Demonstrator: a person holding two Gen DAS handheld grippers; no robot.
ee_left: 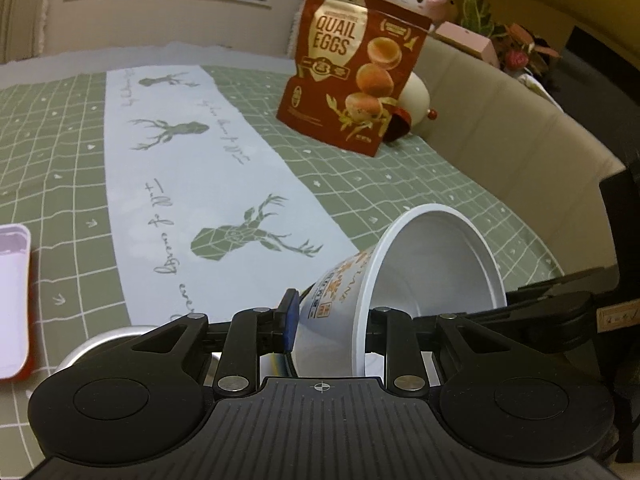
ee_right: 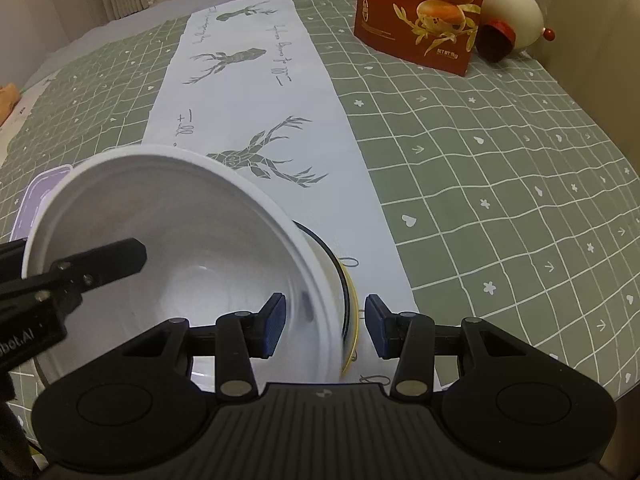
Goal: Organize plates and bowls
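Note:
A white paper bowl (ee_left: 432, 268) with orange print hangs tilted over the table, its mouth turned to the right. My left gripper (ee_left: 332, 316) is shut on its wall, with one blue pad (ee_left: 291, 316) outside and the other finger (ee_right: 116, 258) inside. Under it sits a second bowl: a silvery rim (ee_left: 104, 340) in the left wrist view, a dark and yellow rim (ee_right: 349, 312) in the right. My right gripper (ee_right: 326, 326) straddles the white bowl's (ee_right: 180, 240) wall and that lower rim. Its pads stand slightly apart from both.
A pale tray (ee_left: 12, 292) with a red underside lies at the left, and shows purple (ee_right: 40, 188) in the right wrist view. A red quail-egg bag (ee_left: 348, 76) and a white egg-shaped ornament (ee_left: 416, 96) stand at the back. A beige sofa (ee_left: 500, 128) borders the green checked cloth (ee_right: 500, 180).

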